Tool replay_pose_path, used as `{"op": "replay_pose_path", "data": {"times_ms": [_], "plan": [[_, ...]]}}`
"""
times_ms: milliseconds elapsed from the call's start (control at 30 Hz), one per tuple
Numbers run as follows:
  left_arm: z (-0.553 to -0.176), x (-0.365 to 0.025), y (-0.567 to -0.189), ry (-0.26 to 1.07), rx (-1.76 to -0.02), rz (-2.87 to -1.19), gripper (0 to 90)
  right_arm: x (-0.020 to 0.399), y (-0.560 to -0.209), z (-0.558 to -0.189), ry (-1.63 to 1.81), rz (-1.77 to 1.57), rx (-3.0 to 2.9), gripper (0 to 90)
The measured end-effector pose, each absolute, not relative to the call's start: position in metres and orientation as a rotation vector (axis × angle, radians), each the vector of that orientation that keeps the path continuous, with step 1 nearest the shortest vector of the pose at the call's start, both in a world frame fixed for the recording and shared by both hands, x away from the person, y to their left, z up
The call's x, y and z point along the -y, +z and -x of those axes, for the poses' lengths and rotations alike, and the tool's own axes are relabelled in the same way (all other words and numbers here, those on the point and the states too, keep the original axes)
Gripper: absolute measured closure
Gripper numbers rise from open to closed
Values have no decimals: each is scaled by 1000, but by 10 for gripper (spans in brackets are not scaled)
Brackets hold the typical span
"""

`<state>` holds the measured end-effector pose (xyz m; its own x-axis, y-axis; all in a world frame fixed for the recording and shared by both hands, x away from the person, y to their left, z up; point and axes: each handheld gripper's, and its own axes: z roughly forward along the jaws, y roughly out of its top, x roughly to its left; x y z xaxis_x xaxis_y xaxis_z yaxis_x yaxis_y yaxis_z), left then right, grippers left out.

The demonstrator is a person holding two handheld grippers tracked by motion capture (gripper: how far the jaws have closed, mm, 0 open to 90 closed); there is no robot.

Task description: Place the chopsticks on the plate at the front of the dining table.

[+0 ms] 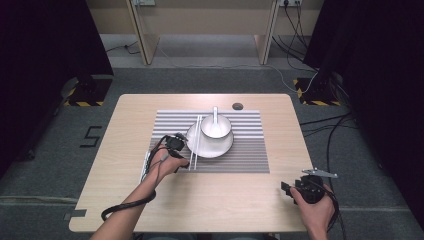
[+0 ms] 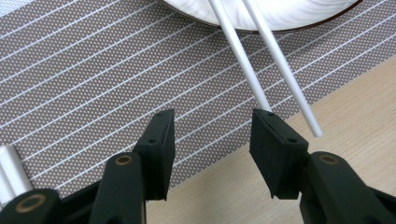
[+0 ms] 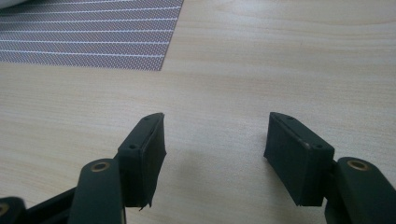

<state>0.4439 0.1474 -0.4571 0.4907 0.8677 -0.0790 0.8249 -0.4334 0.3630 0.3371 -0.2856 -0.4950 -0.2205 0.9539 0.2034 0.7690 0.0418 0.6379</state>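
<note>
Left gripper (image 2: pixel 212 133): jaws apart, nothing clamped between them; it hangs over the near edge of the striped placemat (image 2: pixel 93 84), where mat meets bare wood. Chopsticks (image 2: pixel 261 65): a white pair, lying side by side and slightly splayed, running from the plate rim down toward this gripper; the tip of one ends right at the top of the right-hand jaw, though contact cannot be told, and the tip of the other lies just outside that jaw, over the table. Neither stick is between the jaws. Plate (image 2: pixel 280 18): white, dark-edged, straight ahead of the left gripper, with the far ends of the chopsticks resting on it. Bowl (image 1: pixel 216 127): white, on the plate, beyond the left gripper in the high view. Spoon (image 1: pixel 215 114): white, standing in the bowl, handle pointing away. White strip (image 2: pixel 11 170): a pale object at the mat's edge, off to the outer side of the left-hand jaw; too little shows to name it. Right gripper (image 3: pixel 215 140): jaws wide apart, holding nothing, over bare table (image 3: pixel 280 56), well apart from the plate; a corner of the placemat lies ahead and to its left.
</note>
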Motion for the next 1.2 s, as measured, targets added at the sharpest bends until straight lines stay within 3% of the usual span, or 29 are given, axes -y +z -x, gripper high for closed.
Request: {"op": "replay_pose_path", "data": {"times_ms": [500,767,1200], "plan": [[-442,-146,-457,177,-1398,-2366,482,286,-495,-337,955,-1759,-2042,381],[-436,-155,-449,233,-1387,-2326,399,286,-495,-337,954,-1760,-2043,381],[-427,-174,-444,278,-1391,-2255,352,286,-495,-337,953,-1762,-2038,381]]}}
